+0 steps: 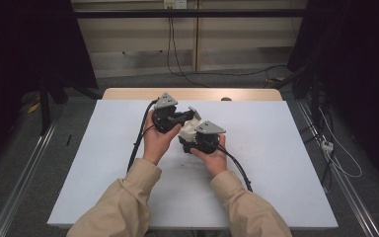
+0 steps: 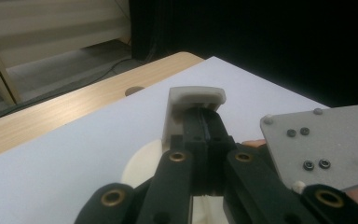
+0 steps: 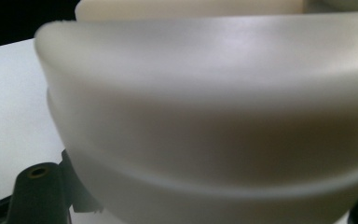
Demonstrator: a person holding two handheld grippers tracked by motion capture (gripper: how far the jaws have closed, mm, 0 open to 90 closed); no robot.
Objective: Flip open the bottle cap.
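A cream plastic object [image 1: 189, 129] with a rounded body is held above the white board [image 1: 276, 163], between both grippers. My left gripper [image 1: 188, 117] comes from the left, and in its own view its black jaws lie shut together [image 2: 204, 116]. Their tips are tucked under a cream cap-shaped part [image 2: 196, 95] of the object. My right gripper [image 1: 186, 139] holds the object from the near side. In the right gripper view the cream rounded wall [image 3: 214, 116] sits right against the camera and hides the jaw tips. The right gripper's grey plate [image 2: 326, 140] shows beside the left jaws.
The white board lies on a wooden table [image 1: 192, 94] with a round hole [image 2: 134, 90] near its far edge. Black cables [image 1: 137, 143] trail from both grippers toward the person. Metal rails [image 1: 24, 173] and floor cables [image 1: 335, 153] flank the table.
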